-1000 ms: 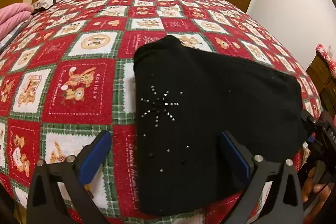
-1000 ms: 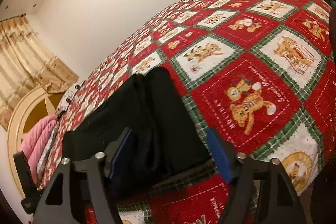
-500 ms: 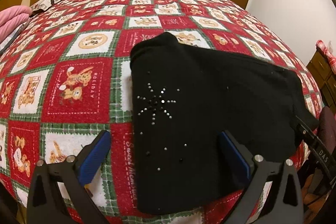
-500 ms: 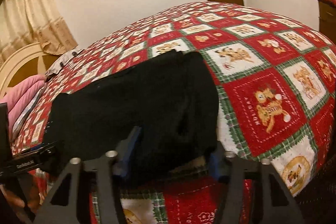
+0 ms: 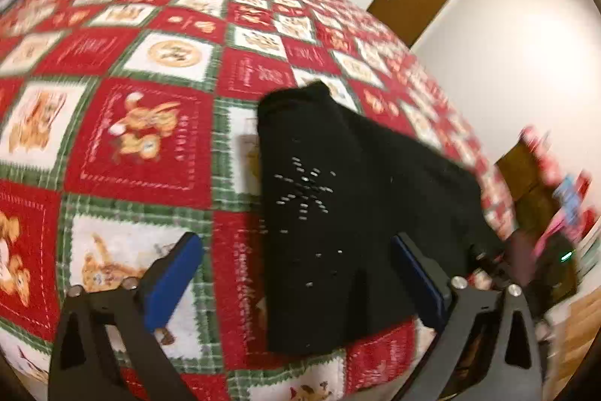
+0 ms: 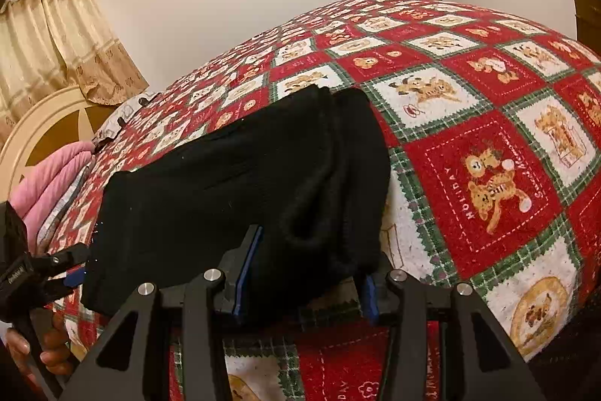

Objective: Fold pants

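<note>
Folded black pants (image 5: 357, 213) lie on the patchwork quilt, with a rhinestone star (image 5: 304, 190) on top. My left gripper (image 5: 296, 284) is open and wide, hovering over the pants' near left edge. One blue pad (image 5: 172, 277) is over the quilt and the other over the cloth. In the right wrist view the pants (image 6: 225, 183) stretch away to the left, and my right gripper (image 6: 308, 284) is shut on their bunched near end, blue pads pressing the cloth from both sides. The left gripper (image 6: 71, 269) shows at the pants' far end, held by a hand (image 6: 49, 356).
The red, white and green quilt (image 6: 488, 175) covers the whole bed. A pink blanket (image 6: 52, 183) lies by the headboard, under a curtain (image 6: 56, 36). A brown door (image 5: 417, 2) and a wooden dresser (image 5: 526, 183) stand past the bed's far side.
The right jaws have narrowed from wide apart to pinching the bunched end of the pants. The left gripper has rolled and shifted sideways, its view now blurred; it stays open.
</note>
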{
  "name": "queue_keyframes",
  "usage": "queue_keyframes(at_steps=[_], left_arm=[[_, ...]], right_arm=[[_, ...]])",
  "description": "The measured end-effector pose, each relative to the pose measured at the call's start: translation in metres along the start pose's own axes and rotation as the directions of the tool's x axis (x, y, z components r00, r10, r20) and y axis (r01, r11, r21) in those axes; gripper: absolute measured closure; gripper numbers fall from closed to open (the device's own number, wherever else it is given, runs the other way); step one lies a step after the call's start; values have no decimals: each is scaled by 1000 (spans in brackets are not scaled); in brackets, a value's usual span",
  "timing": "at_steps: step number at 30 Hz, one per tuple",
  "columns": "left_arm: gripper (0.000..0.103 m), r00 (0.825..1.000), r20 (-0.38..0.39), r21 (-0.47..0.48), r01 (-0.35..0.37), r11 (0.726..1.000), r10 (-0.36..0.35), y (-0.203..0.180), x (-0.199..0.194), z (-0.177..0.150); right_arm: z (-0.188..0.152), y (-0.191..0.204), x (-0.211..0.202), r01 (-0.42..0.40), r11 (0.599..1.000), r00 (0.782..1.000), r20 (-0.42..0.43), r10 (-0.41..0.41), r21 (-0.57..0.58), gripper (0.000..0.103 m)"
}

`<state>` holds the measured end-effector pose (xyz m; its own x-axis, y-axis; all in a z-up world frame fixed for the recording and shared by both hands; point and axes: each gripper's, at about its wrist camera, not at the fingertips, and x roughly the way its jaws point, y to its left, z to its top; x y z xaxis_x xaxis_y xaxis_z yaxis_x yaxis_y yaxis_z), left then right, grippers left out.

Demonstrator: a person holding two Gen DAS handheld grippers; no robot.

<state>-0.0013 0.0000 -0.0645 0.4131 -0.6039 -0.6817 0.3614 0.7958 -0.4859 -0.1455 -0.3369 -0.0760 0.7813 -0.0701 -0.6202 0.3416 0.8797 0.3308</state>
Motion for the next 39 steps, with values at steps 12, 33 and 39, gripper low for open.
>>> queue_keyframes(at_steps=[12, 33, 39], left_arm=[[22, 999, -44, 91, -21, 996, 26, -33, 20, -11], [74, 976, -71, 158, -195, 968, 208, -64, 25, -11], [82, 972, -35, 190, -220, 957, 231, -71, 22, -11]], right_arm=[[0, -1, 1, -7, 1000, 1000, -4, 7, 12, 55], [-1, 0, 0, 12, 1000, 1000, 1, -12, 20, 55], [0, 15, -3, 68, 995, 998, 10, -67, -73, 62]])
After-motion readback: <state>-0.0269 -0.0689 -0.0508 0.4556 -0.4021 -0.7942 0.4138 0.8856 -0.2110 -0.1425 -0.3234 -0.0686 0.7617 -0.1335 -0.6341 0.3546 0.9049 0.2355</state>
